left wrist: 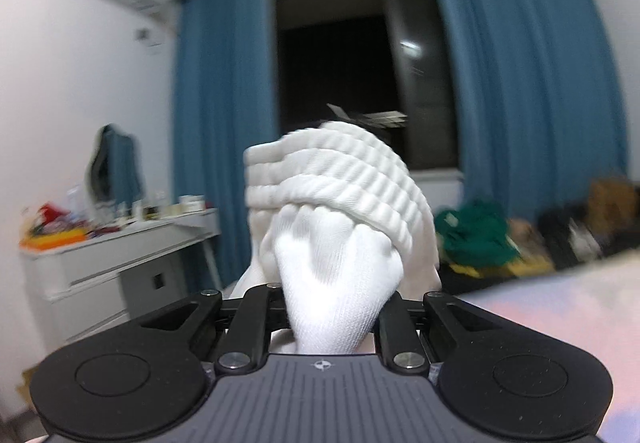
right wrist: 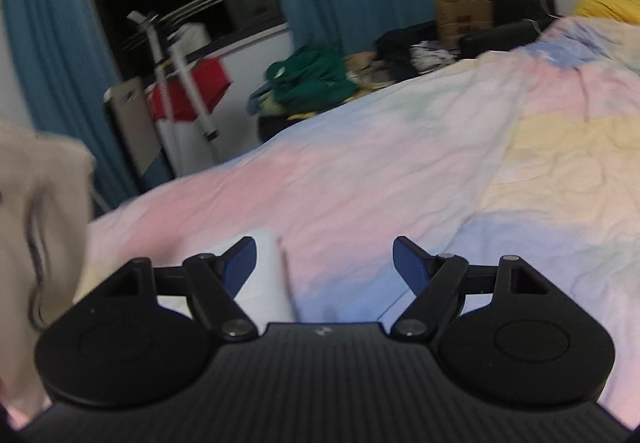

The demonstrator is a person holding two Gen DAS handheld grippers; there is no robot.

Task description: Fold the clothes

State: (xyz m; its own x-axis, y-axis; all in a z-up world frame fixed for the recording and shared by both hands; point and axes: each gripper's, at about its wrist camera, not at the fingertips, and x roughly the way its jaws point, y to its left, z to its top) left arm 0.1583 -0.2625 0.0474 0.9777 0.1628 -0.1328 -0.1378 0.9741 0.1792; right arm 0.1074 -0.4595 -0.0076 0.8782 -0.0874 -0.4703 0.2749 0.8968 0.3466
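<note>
Nearest to us, our left gripper (left wrist: 332, 307) pinches a rolled pair of white socks (left wrist: 340, 211), ribbed cuff folded over the bundle, lifted clear of the bed, likely so the roll holds together on its way to a resting place. Our right gripper (right wrist: 324, 263) hangs wide and empty low over the pastel quilt (right wrist: 360, 171), apparently free for the next garment; a beige garment (right wrist: 40, 223) hangs at near left. Farther off, a green heap of clothes (right wrist: 312, 79) waits beyond the bed, before blue curtains (left wrist: 520, 83) and a dark window (left wrist: 340, 63).
</note>
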